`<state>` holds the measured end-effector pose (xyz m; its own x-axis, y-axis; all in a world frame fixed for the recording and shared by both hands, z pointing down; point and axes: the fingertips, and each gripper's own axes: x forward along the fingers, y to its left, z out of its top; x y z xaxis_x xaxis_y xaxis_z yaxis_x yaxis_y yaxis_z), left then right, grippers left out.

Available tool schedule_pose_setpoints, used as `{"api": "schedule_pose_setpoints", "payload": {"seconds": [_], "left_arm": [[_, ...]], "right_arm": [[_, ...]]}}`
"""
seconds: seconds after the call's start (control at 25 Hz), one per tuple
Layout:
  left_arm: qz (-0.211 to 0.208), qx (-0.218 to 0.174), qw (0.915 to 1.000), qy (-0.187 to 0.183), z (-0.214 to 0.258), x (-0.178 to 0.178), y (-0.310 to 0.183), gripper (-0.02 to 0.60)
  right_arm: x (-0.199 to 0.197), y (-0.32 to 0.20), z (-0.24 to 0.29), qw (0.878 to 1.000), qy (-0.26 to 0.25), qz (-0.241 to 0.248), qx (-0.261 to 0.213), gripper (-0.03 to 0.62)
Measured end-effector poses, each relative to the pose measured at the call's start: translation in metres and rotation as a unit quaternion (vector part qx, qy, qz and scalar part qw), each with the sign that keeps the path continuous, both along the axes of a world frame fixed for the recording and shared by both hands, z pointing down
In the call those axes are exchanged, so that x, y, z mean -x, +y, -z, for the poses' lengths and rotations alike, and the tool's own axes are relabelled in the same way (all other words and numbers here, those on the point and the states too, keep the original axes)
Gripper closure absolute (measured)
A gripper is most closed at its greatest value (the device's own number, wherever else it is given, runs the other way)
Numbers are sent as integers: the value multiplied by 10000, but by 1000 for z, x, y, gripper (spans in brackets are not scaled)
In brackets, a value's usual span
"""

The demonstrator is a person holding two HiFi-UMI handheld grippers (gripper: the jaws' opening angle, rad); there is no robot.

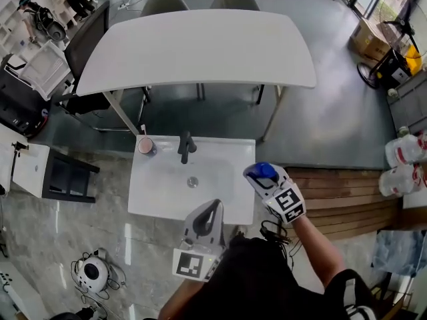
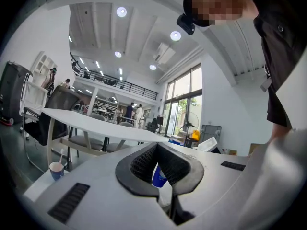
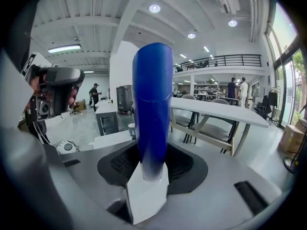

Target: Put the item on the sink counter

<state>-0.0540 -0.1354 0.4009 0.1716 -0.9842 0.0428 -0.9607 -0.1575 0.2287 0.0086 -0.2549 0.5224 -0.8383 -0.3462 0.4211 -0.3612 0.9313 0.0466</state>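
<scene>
While the left gripper [image 1: 213, 207] keeps its jaws touching at the tips with nothing inside, the right gripper [image 1: 261, 177] squeezes the blue bottle [image 3: 152, 109]. The bottle sticks up between its jaws, by the sink counter's [image 1: 160, 193] right edge.

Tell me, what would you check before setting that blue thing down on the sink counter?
1. Blue item held by the right gripper: ok, it stands upright between the fingers.
2. Item above the sink counter: not ok, it looks just off the right edge.
3. Bare landing spot: ok, right of the basin.
4. Cup and faucet out of the way: ok, both stand at the back left.
5. Left gripper out of the path: ok, fingers together, empty, near the front edge.
</scene>
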Motion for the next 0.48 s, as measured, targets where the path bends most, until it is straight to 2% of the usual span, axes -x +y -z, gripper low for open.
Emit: {"api": "schedule_pose_setpoints", "payload": {"seconds": [0.16, 0.48], "left_arm": [[-103, 13, 9999, -63, -1, 15, -19, 566], [-183, 162, 9997, 52, -9, 44, -54, 566]], "right_arm": [[18, -19, -17, 9999, 58, 103, -31, 433], [48, -55, -55, 9996, 145, 241, 68, 433]]}}
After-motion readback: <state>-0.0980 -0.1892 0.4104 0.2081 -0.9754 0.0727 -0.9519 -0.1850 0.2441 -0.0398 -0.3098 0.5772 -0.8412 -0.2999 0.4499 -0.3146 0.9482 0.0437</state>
